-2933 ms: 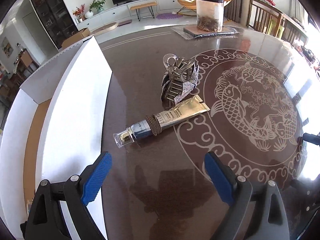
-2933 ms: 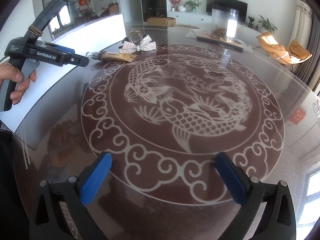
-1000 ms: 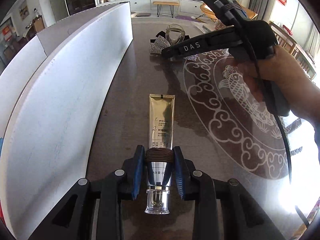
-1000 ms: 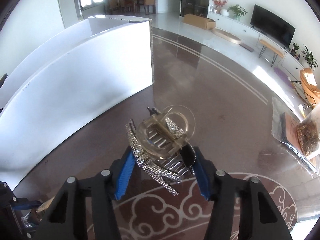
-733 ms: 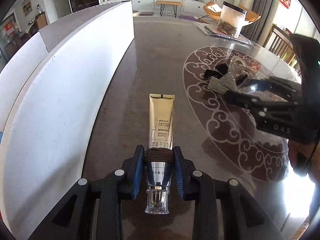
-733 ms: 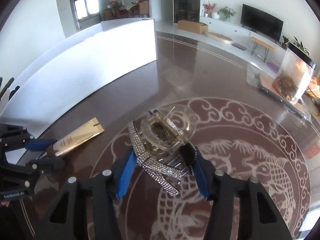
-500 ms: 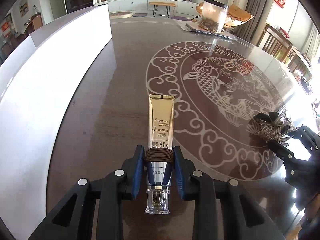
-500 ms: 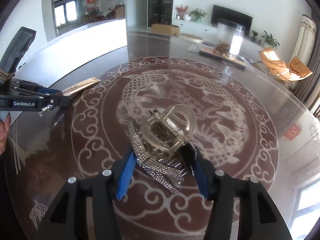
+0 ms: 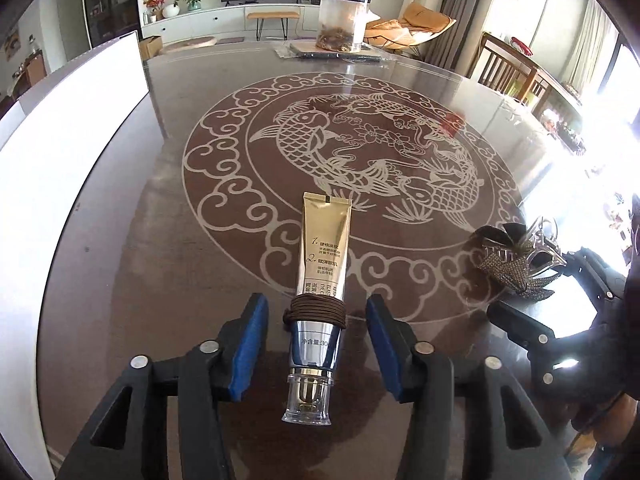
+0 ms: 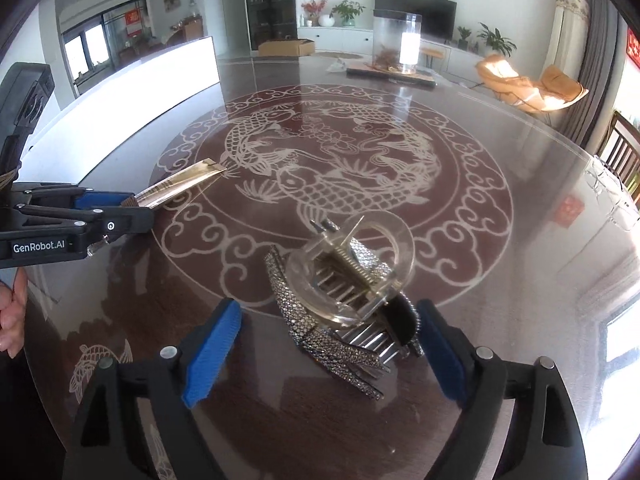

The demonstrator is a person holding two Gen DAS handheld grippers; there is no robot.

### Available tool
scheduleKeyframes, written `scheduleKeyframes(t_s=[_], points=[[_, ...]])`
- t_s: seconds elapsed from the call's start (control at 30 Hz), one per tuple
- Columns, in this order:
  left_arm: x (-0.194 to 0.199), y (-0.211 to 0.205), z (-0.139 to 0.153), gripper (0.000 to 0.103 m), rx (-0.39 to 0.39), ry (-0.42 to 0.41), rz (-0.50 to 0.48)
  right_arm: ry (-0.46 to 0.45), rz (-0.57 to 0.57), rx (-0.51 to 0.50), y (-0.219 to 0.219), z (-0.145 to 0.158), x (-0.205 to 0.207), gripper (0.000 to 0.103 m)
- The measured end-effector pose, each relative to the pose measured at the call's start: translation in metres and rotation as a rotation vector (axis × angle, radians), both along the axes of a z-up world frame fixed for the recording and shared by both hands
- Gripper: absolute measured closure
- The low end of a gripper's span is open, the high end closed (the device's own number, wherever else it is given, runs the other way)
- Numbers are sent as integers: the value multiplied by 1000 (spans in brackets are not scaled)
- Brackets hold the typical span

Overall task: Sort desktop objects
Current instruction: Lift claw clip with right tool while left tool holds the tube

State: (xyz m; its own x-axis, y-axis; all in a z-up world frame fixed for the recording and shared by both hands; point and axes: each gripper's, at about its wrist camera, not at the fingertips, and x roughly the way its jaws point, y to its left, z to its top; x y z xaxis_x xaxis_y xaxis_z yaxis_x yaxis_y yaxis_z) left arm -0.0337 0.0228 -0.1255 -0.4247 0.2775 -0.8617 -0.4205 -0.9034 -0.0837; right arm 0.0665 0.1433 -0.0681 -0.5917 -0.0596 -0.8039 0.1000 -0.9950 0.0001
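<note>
A gold cosmetic tube (image 9: 325,256) with a silver neck, a clear cap and a brown hair band wound round it lies on the table between the blue pads of my left gripper (image 9: 316,344). The jaws are opening and the pads stand clear of the tube on both sides. A rhinestone hair claw clip (image 10: 344,300) rests on the table between the pads of my right gripper (image 10: 326,346), whose jaws are also opening; gaps show on both sides. The clip (image 9: 516,260) also appears at the right of the left wrist view, and the tube (image 10: 180,188) at the left of the right wrist view.
The round table (image 9: 160,280) has a dark glossy top with a fish pattern. A white open box (image 9: 72,152) stands along its left side. A clear jar (image 9: 342,20) on a mat sits at the far edge. Wooden chairs (image 9: 508,68) stand beyond the right rim.
Both grippers carried their objects away from the white box toward the near part of the table. Both pairs of jaws have now spread, leaving the tube and the claw clip lying loose.
</note>
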Motion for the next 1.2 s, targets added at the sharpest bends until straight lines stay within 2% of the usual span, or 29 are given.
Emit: scheduleKeyframes(t_s=[0.03, 0.07, 0.1, 0.2, 0.23, 0.27, 0.7, 1.0, 1.2], points=[[2, 4, -3, 21, -51, 3, 3, -4, 5, 4, -3, -1, -2, 10], [7, 7, -5, 17, -102, 18, -4, -7, 10, 9, -5, -2, -2, 8], [9, 9, -4, 17, -110, 40, -7, -8, 14, 8, -4, -3, -3, 8], [8, 4, -6, 14, -91, 18, 6, -10, 14, 9, -5, -4, -4, 7], [8, 2, -7, 3, -104, 14, 16, -12, 11, 11, -5, -4, -5, 5], [6, -1, -10, 0, -99, -3, 35, -16, 8, 9, -4, -5, -6, 3], [5, -1, -13, 0, -87, 24, 55, -20, -1, 12, -4, -7, -8, 0], [4, 0, -12, 0, -103, -14, 80, -20, -1, 12, -4, -7, -8, 0], [11, -5, -12, 0, -110, -32, -4, -21, 8, -16, -1, -6, -8, 0]])
